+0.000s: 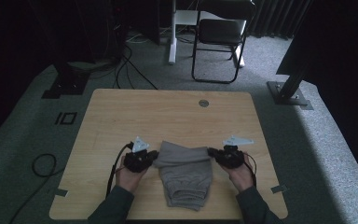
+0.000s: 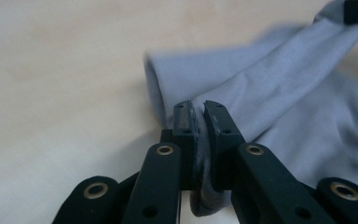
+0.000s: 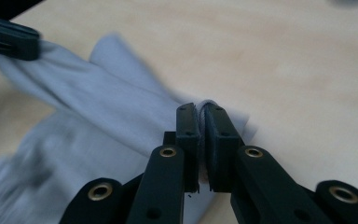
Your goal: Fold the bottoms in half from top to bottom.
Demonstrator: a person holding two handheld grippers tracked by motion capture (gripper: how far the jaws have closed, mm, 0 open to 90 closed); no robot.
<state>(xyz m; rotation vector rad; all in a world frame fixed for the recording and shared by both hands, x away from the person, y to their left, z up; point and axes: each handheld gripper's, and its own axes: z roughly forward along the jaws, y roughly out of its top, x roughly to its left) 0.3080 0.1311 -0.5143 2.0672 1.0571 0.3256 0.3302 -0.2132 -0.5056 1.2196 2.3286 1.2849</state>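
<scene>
I have a grey garment lying on the wooden worktop, toward the near edge and about midway across, folded over on itself with its far fold raised between my two tools. There are no containers on the worktop.

My left hand-held gripper is clamped tight on the left end of that raised fold; in the left gripper view the cloth is pinched between the two pads and bulges out beneath them. My right hand-held gripper is clamped the same way on the right end, and the right gripper view shows a thin edge of fabric squeezed between its jaws.

Both forearms come in from the near edge, my left hand and right hand angled inward, each tool pointing toward the other across the garment.
</scene>
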